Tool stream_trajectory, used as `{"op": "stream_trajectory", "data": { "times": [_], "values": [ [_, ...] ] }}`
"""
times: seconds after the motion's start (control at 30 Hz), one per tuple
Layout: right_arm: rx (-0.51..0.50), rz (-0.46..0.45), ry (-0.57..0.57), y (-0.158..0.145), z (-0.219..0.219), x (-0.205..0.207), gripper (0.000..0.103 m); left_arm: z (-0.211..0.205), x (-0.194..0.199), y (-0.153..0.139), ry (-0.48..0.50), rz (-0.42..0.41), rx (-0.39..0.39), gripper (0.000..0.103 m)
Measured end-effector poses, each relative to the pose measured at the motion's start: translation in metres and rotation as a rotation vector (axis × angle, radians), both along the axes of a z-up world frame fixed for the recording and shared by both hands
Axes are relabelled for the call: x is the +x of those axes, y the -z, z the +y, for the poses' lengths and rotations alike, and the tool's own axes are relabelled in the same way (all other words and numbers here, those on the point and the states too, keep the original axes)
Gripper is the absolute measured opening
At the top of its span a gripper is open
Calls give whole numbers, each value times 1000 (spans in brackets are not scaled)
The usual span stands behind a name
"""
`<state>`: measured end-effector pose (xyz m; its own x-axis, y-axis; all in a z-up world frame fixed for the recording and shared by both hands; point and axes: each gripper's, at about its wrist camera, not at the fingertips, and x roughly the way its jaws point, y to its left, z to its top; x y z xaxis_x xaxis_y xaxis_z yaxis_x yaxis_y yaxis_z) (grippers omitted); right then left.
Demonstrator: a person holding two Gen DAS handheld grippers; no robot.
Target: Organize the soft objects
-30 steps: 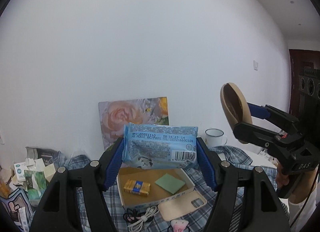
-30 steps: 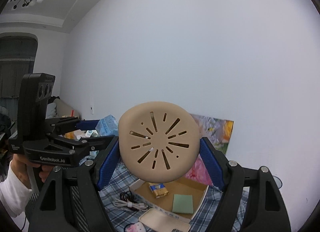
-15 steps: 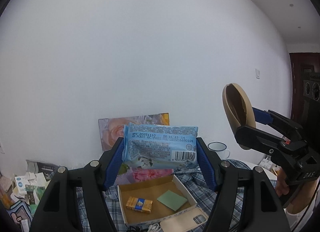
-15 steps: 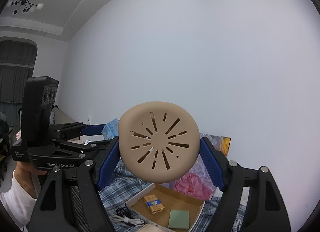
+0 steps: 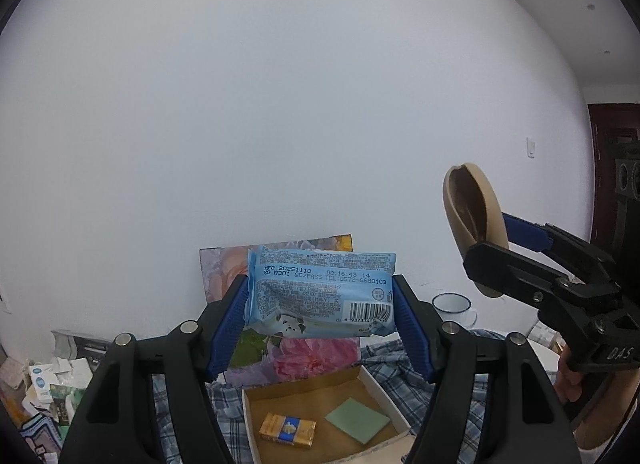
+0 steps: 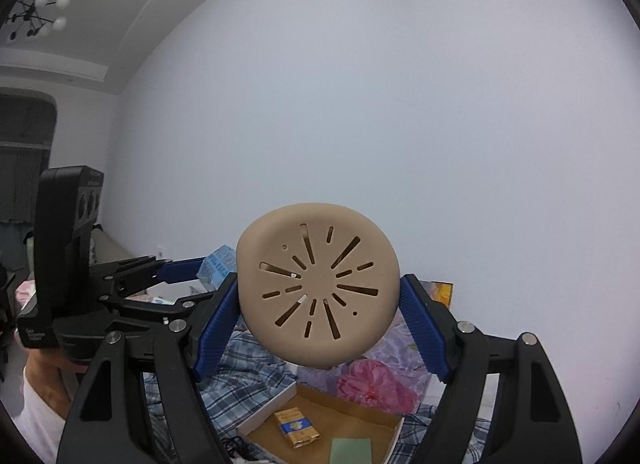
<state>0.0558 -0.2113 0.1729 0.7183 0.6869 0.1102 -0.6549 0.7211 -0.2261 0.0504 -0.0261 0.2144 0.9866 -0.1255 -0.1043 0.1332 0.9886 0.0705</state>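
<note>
My left gripper is shut on a light blue tissue pack with a barcode, held up in the air in front of the white wall. My right gripper is shut on a round beige slotted silicone cover, also raised. In the left wrist view that cover shows edge-on at the right, in the right gripper. In the right wrist view the left gripper and a corner of the tissue pack appear at the left. Below both lies an open cardboard box.
The box holds a yellow-blue packet and a green pad on a plaid cloth. A flower picture leans on the wall, beside a white enamel mug. Small packages clutter the left.
Both grippers have tilted upward with their loads. The box and the cloth have slid lower in both views; the cable and the phone case have left the left wrist view.
</note>
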Motion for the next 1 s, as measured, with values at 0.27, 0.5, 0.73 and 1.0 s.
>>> {"op": "stream_trajectory", "data": {
  "times": [0.27,0.5,0.73,1.0],
  "values": [
    [18,28,47,15,-1,25,77,8,38,30,-20,33,-5,71],
    [18,127,72,37,10,70,77,18,72,55,-31,79,-21,71],
    [-27,176,88,56,24,90,77,17,98,77,-51,138,-19,71],
    [-53,234,97,70,36,117,77,20,120,98,-72,193,-10,71]
  ]
}}
